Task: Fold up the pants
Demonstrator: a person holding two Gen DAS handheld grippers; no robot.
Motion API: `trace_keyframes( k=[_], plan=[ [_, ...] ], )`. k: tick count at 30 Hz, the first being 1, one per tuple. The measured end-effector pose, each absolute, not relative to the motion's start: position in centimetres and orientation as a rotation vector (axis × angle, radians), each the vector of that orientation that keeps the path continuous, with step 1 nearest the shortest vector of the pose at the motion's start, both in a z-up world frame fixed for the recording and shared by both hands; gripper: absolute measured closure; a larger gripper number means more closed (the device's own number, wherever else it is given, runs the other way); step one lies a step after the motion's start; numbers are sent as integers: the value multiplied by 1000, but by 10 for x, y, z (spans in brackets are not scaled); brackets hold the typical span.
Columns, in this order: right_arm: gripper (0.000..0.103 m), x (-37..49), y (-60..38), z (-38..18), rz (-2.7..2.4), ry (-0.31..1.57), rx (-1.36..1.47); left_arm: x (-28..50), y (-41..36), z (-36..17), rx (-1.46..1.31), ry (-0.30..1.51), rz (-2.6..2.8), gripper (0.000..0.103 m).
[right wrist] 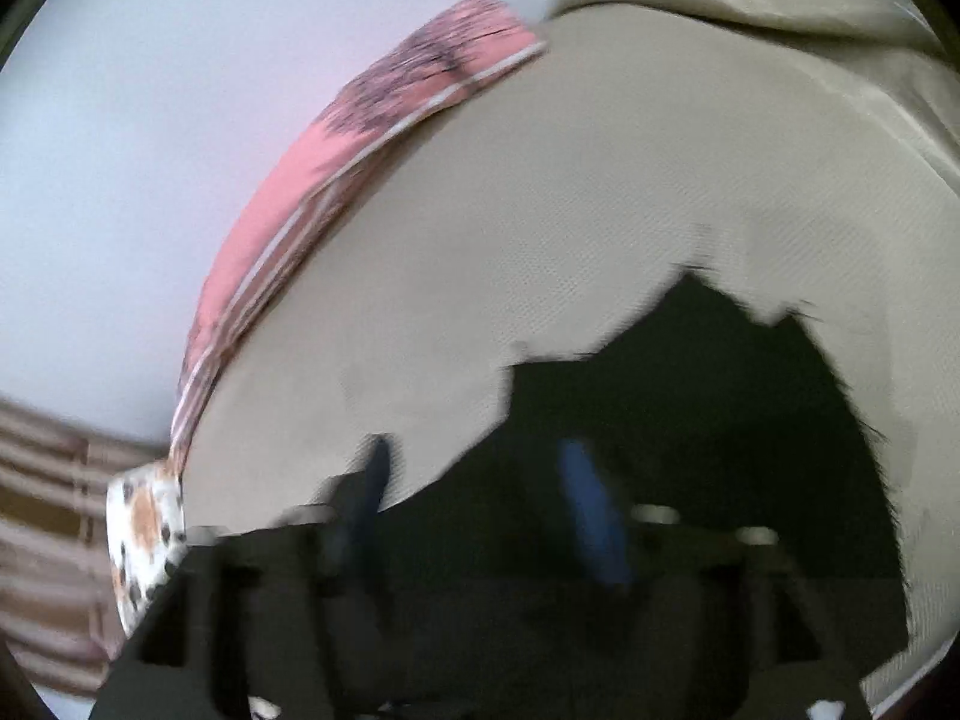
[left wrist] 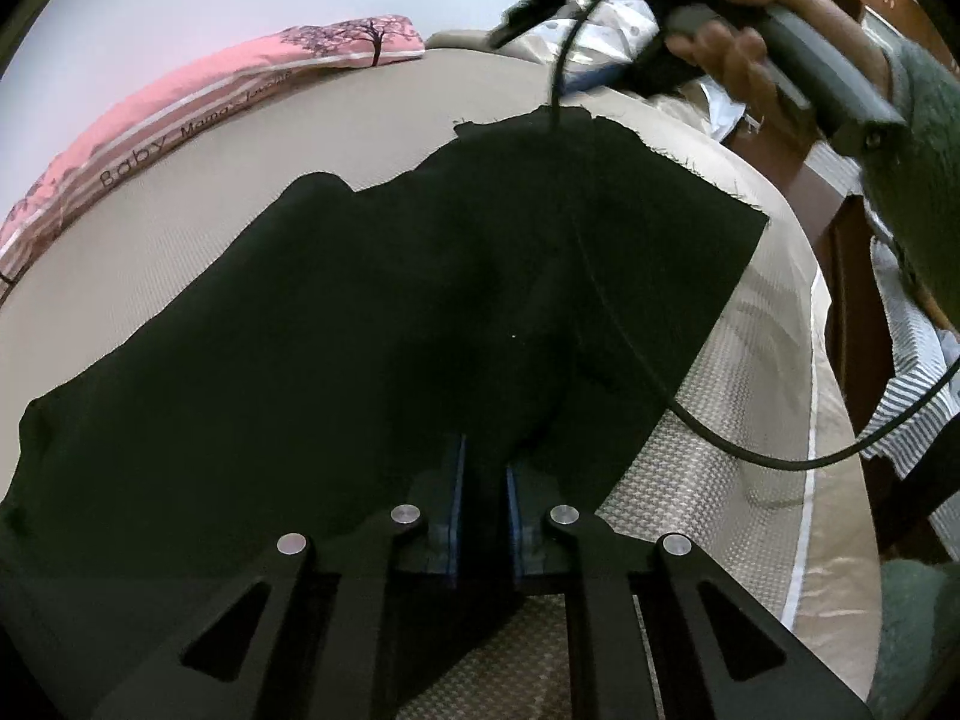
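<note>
The black pants (left wrist: 384,300) lie spread on a beige bed (left wrist: 180,228). My left gripper (left wrist: 483,468) is shut on the near edge of the pants, fabric pinched between its blue pads. My right gripper shows in the left wrist view (left wrist: 528,0), held in a hand above the far frayed edge of the pants. In the blurred right wrist view, my right gripper (right wrist: 480,480) is open, its blue pads (right wrist: 588,504) spread over the pants (right wrist: 690,408), holding nothing.
A pink pillow (left wrist: 198,102) printed with trees lies along the bed's far edge, also in the right wrist view (right wrist: 336,180). A black cable (left wrist: 630,324) hangs across the pants. Wooden furniture (left wrist: 840,252) and striped cloth (left wrist: 918,384) stand at the right.
</note>
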State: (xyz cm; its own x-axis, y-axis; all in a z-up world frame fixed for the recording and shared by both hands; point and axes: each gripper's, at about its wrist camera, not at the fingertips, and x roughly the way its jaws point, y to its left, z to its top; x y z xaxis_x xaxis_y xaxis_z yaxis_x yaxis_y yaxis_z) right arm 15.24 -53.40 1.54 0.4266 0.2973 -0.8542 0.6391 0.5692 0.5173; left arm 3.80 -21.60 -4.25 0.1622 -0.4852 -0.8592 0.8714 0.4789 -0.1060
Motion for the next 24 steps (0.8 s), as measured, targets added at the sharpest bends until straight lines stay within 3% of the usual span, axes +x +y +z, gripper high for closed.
trace_keyframes(
  k=[5,10,12,13,24],
  plan=[
    [41,119,-565,2,-399,1136,1056,41,-215,-43,459,1001,-1027,91],
    [50,117,-563,-13,-410,1169,1090,42,-214,-44,446,1006,-1025,91],
    [66,120,-559,-11,-430,1169,1064,42,-214,-44,440,1010,-1024,91],
    [97,124,-556,-8,-388,1157,1070,42,-214,-44,440,1010,-1024,91],
    [96,215,-516,36,-192,1100,1026,49,-206,-40,389,1022,-996,91]
  ],
)
